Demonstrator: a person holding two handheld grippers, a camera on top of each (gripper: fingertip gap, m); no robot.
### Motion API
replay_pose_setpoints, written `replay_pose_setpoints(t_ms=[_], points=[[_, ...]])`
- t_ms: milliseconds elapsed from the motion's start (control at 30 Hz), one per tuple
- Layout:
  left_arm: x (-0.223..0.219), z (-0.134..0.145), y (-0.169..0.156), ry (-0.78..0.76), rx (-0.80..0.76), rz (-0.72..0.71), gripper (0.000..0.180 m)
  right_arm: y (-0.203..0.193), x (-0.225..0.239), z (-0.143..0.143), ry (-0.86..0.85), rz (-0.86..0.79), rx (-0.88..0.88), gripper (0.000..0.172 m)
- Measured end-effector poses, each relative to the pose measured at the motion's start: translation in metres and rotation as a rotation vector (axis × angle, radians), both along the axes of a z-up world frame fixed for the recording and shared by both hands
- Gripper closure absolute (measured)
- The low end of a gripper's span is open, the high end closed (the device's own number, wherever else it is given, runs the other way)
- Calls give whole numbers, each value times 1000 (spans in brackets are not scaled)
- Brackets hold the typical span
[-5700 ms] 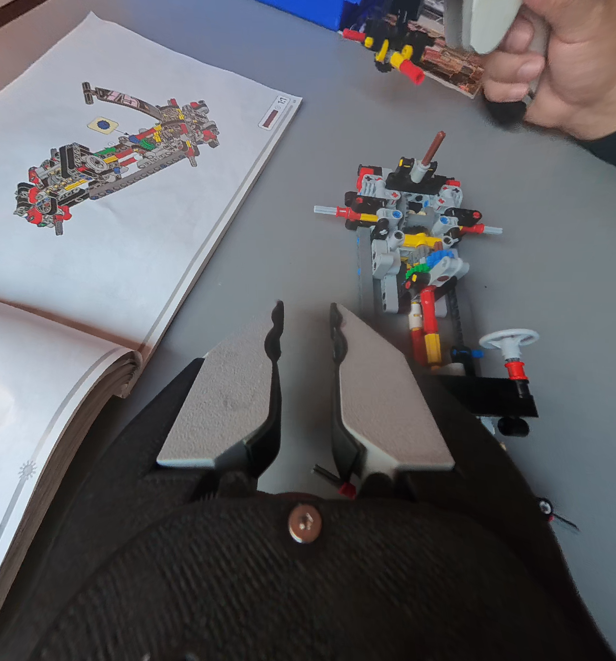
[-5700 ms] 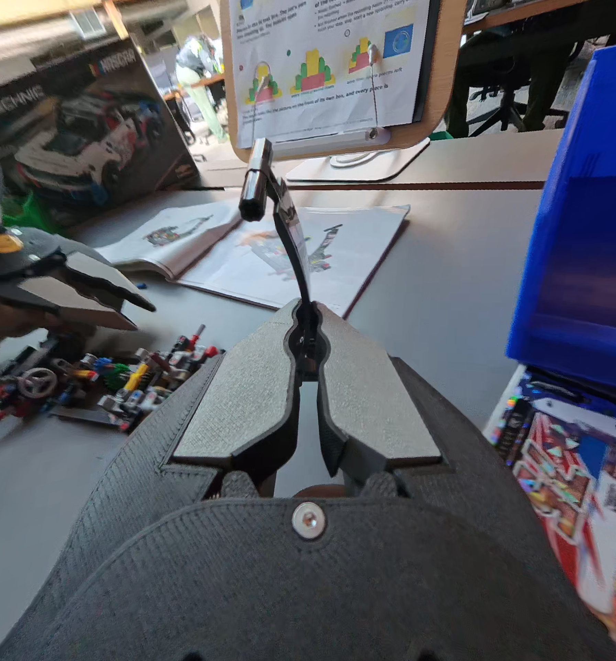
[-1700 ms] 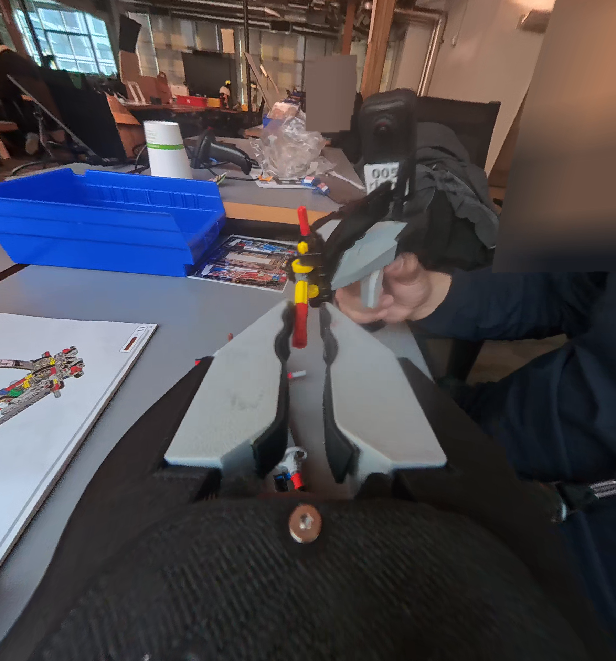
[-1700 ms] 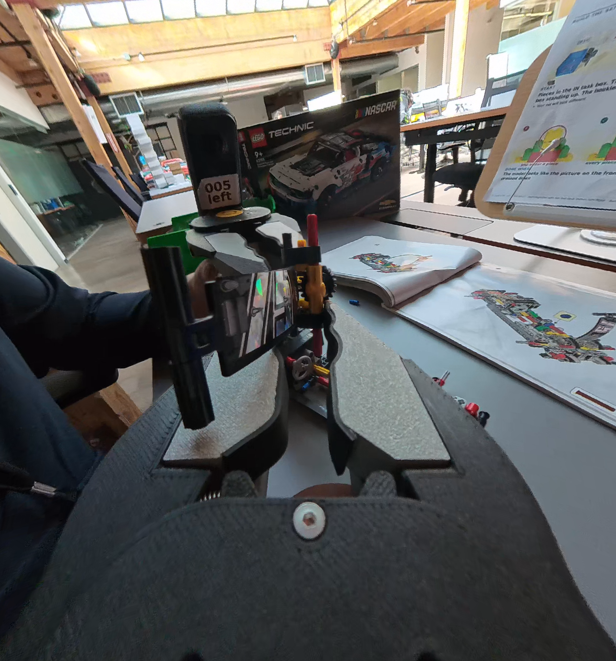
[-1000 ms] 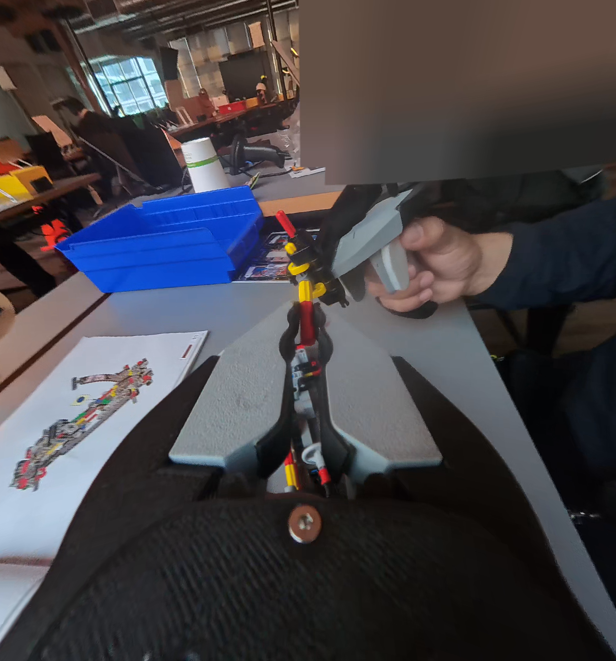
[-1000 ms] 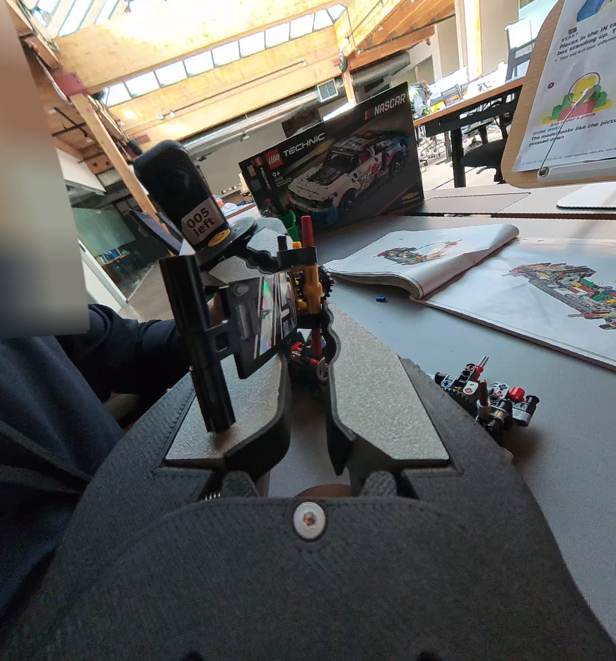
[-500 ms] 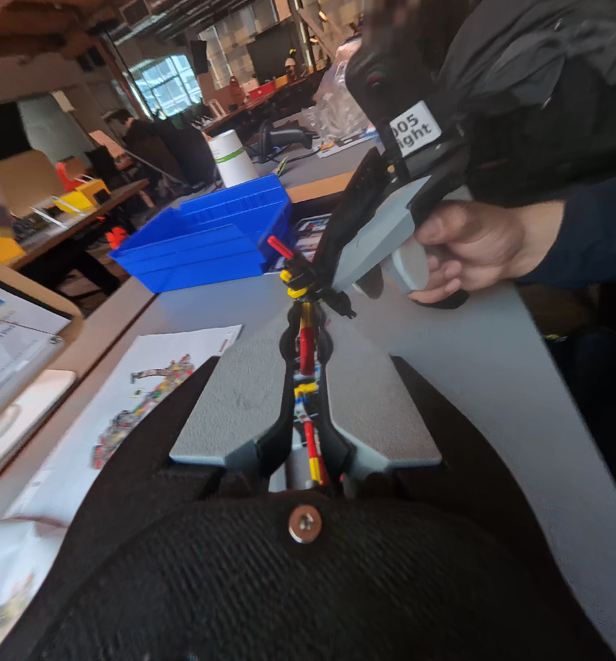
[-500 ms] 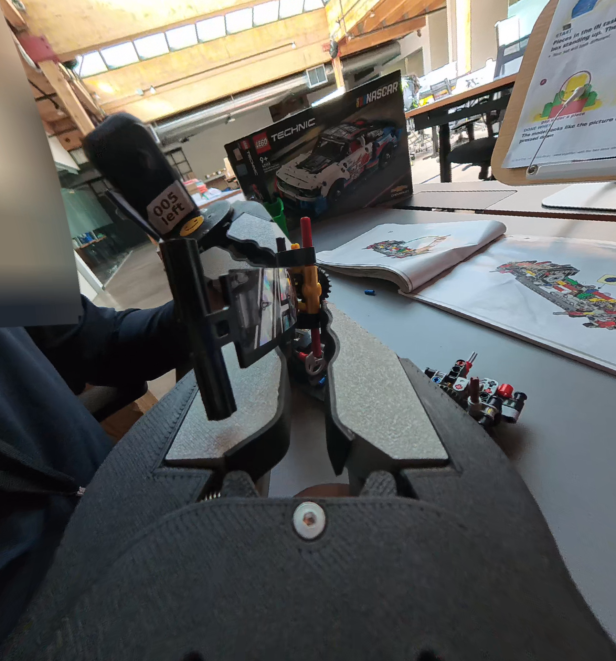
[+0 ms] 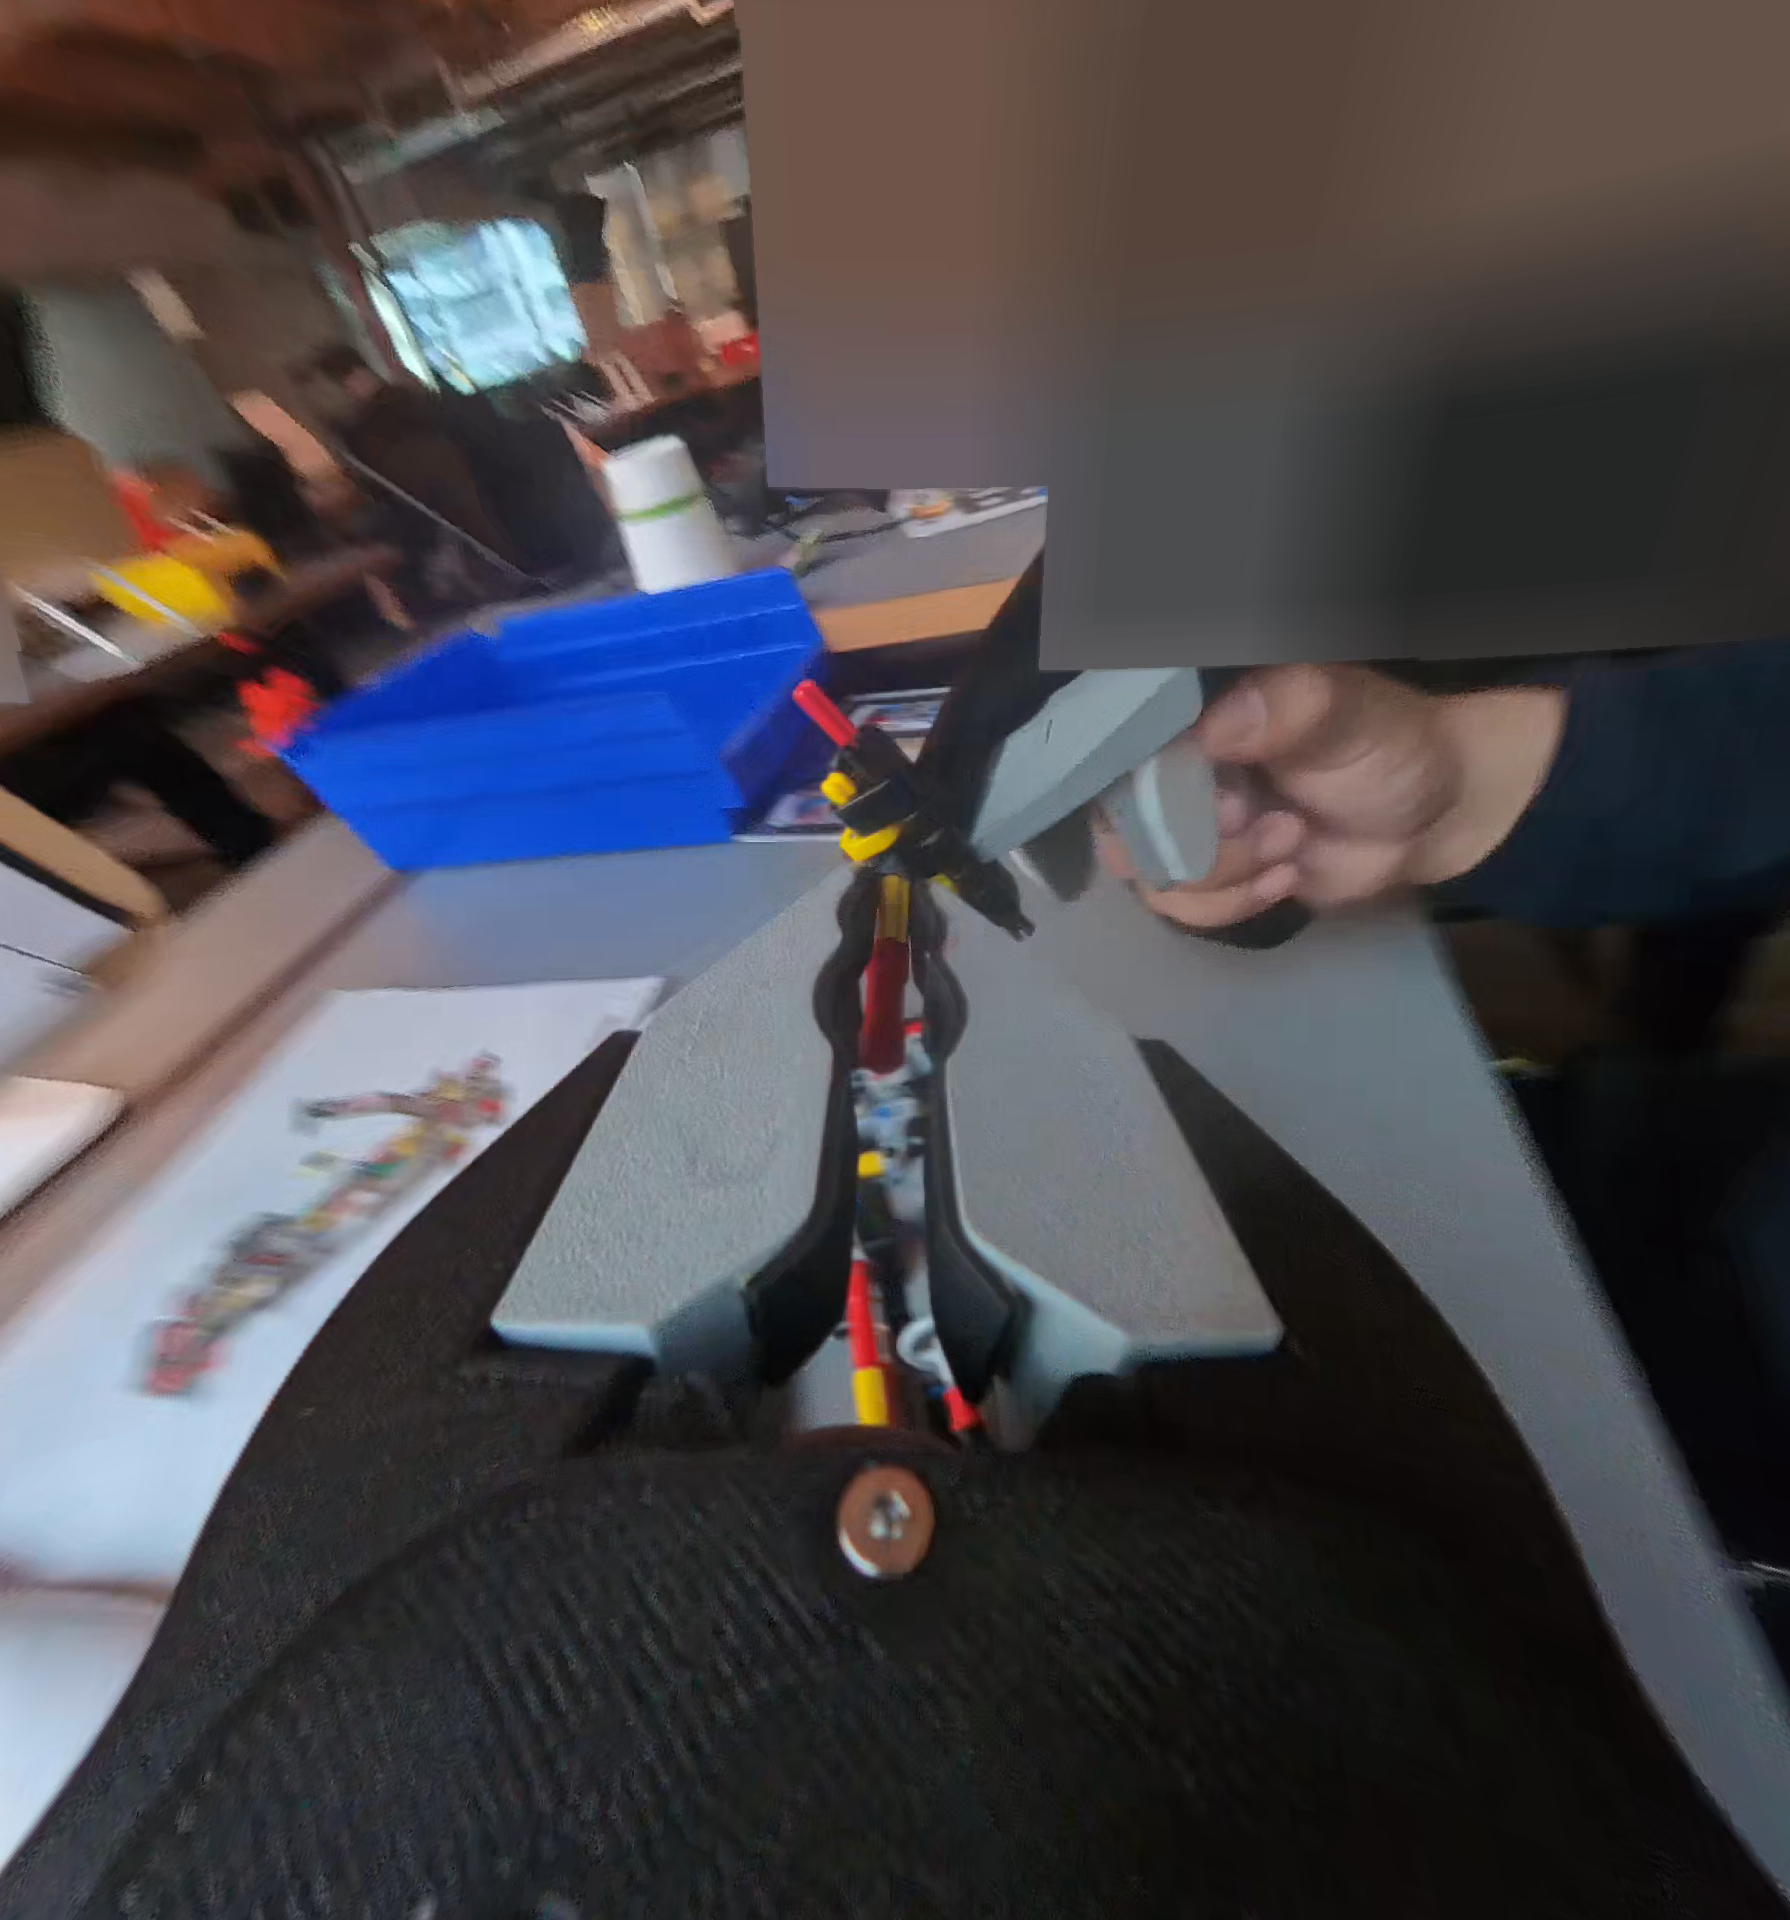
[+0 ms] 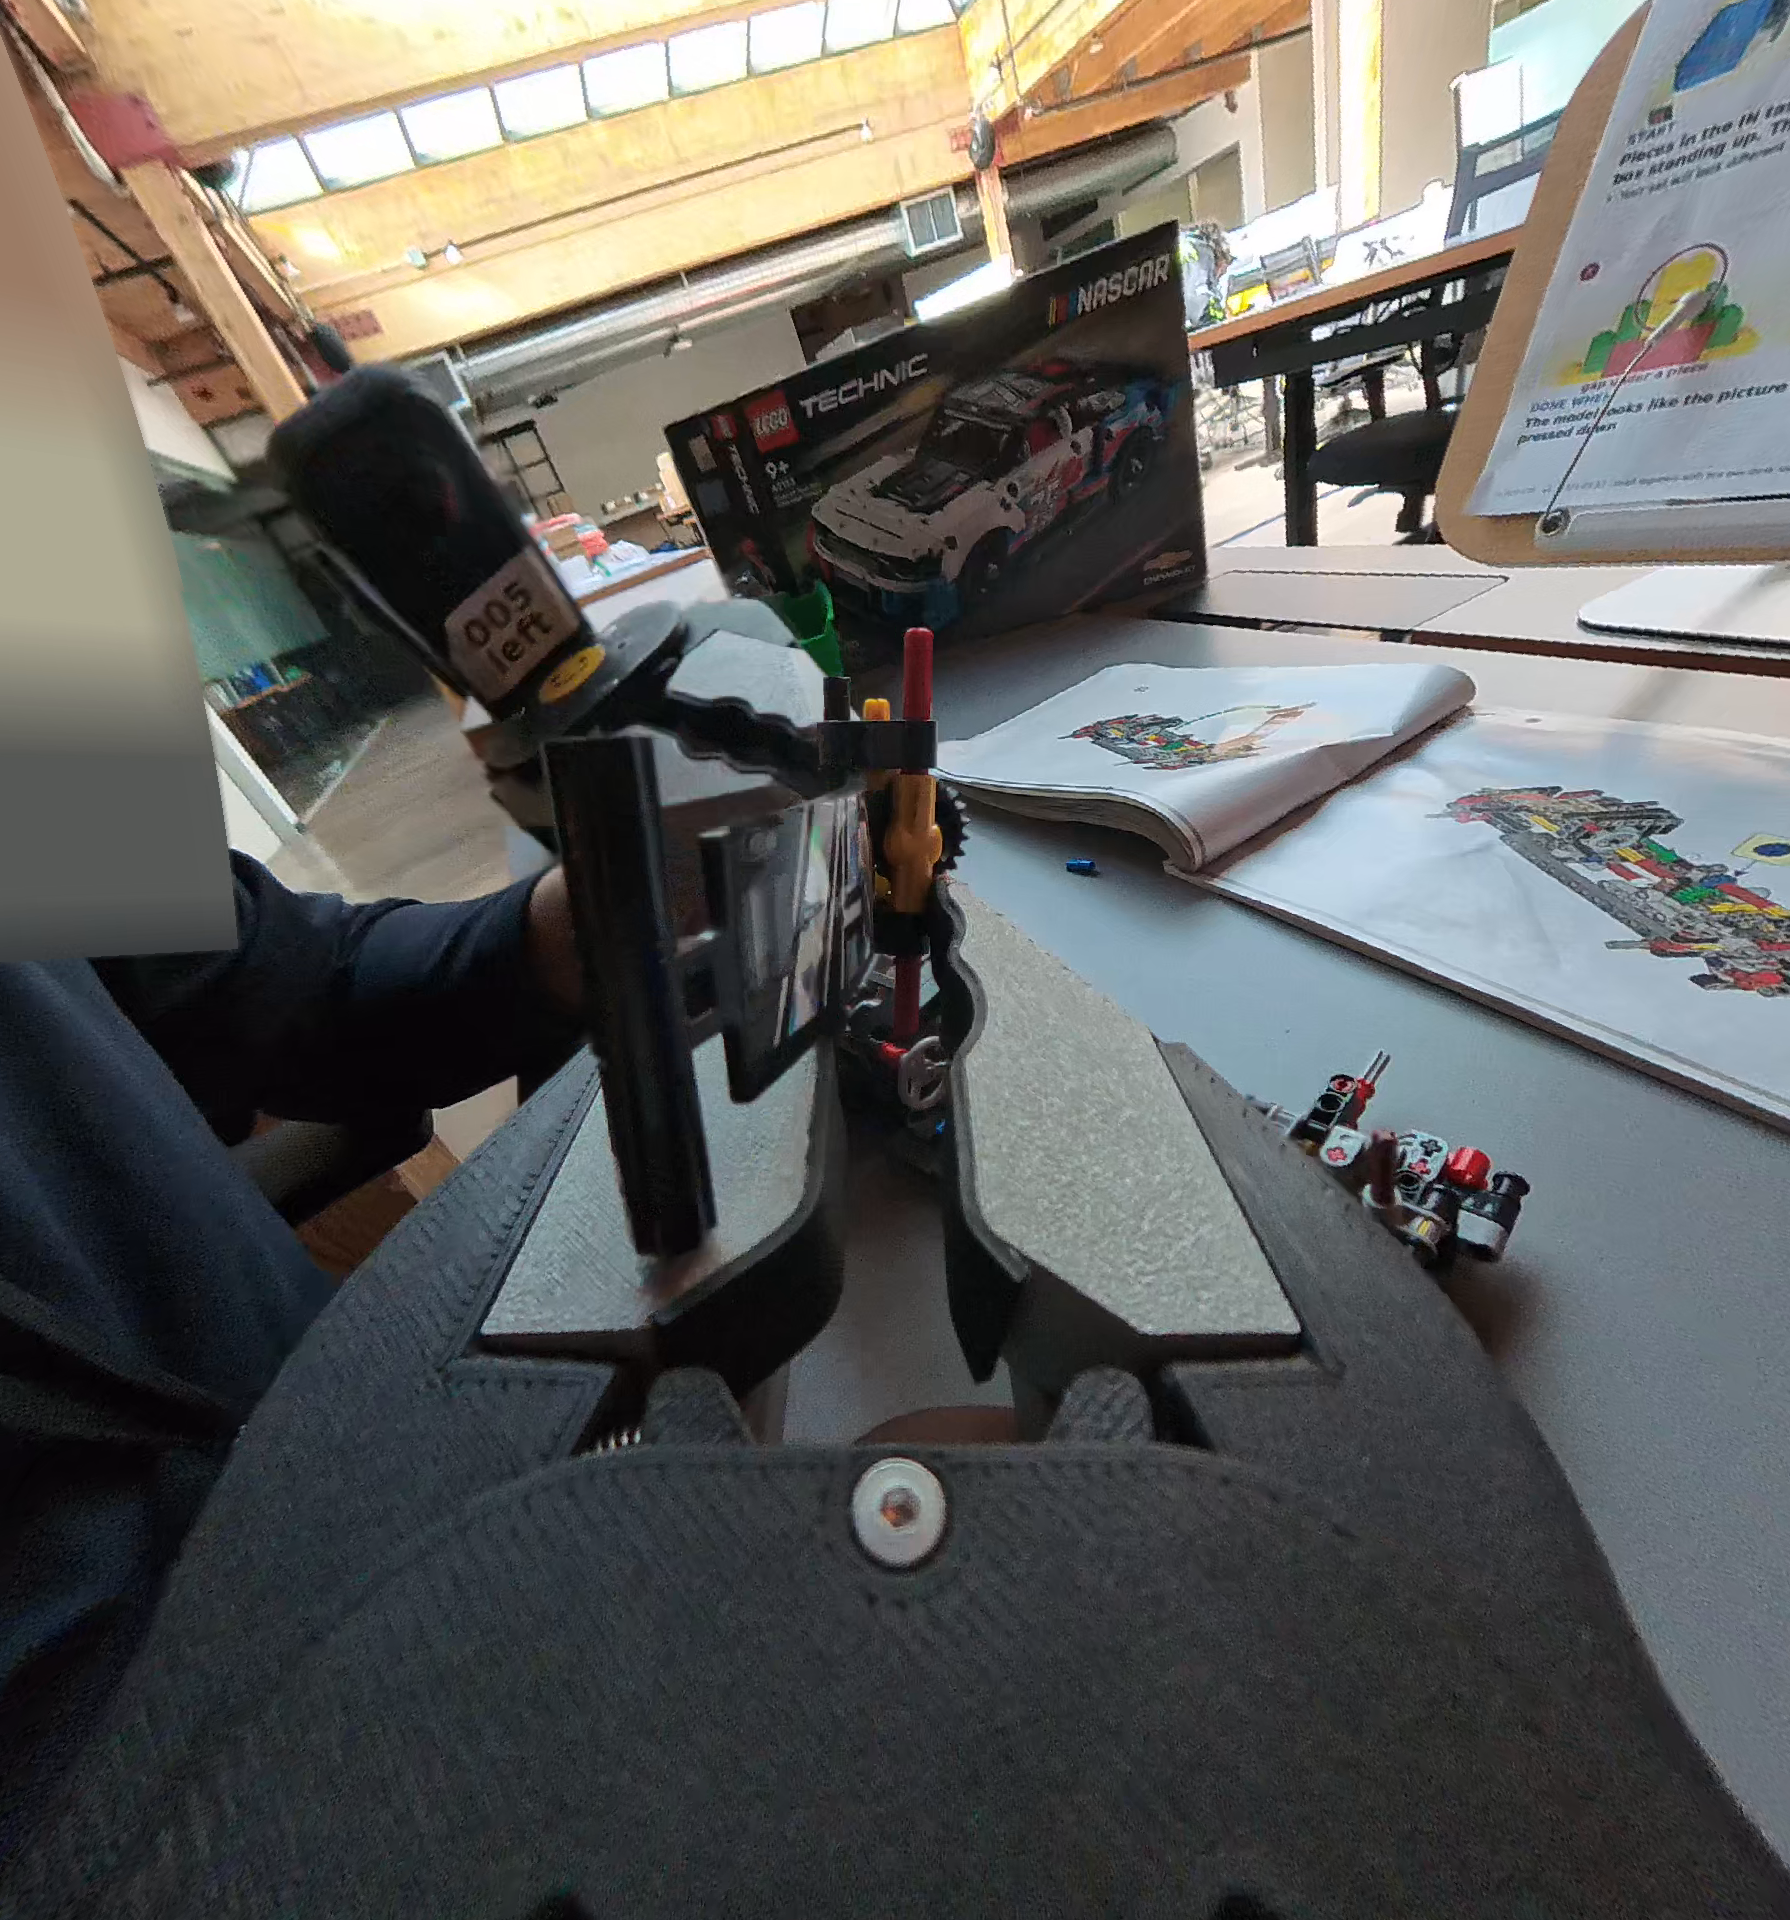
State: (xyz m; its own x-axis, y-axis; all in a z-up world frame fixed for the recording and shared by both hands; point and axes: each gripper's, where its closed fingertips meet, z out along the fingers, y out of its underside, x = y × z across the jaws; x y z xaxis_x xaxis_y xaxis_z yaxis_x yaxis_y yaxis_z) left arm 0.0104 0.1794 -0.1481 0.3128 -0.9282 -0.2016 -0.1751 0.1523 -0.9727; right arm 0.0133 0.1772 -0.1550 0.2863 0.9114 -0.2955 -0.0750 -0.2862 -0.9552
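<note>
My left gripper [image 9: 886,920] is shut on a toy brick assembly [image 9: 883,997] with a red and yellow axle that sticks up past the fingertips. The assembly runs back between the fingers. My right gripper [image 10: 896,914] is shut on a black panel piece [image 10: 766,935] with a shiny sticker and a long black beam [image 10: 631,987]. It holds the panel against the assembly's axle [image 10: 912,831]. In the left wrist view the right gripper [image 9: 948,831], held by a hand [image 9: 1338,790], meets the assembly's top from the right. In the right wrist view the left gripper [image 10: 818,743] grips the assembly from the left.
A blue bin [image 9: 558,748] and a white cup [image 9: 662,520] stand at the far side. An open instruction booklet [image 10: 1493,883] lies on the grey table [image 10: 1649,1351]. A small brick sub-assembly [image 10: 1410,1164], a blue pin [image 10: 1078,865], a toy box [image 10: 974,447] and a clipboard stand [image 10: 1649,312] are in view. The grippers are tip to tip, or close to it.
My left gripper has closed on the assembly and lifted it off the table. Since then both grippers stay joined at the axle while the left view swings and blurs.
</note>
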Motion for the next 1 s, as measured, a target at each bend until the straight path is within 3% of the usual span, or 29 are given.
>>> replay_pose_setpoints(t_ms=[167,267,333,467,733,867,933,1000], points=[[-5,0,-6,-174,-539,-235,178,-5,-4,-2,-22,20,11,163],[-6,4,-6,-269,-703,-295,178,-5,-4,0,-24,4,39,163],[-6,3,-4,-235,-617,-255,179,-4,-4,0,-33,-9,46,163],[-3,-5,-7,22,-105,-92,180,4,4,1,-8,-32,5,162],[-4,9,-10,-71,-129,-89,177,11,12,-8,-18,-53,-22,162],[-1,-24,7,84,-193,10,159,7,4,-10,-63,-37,14,162],[2,-30,6,111,-198,14,177,5,-2,-10,-95,-34,47,162],[0,-32,7,130,-185,13,177,4,-4,-11,-131,-39,90,162]])
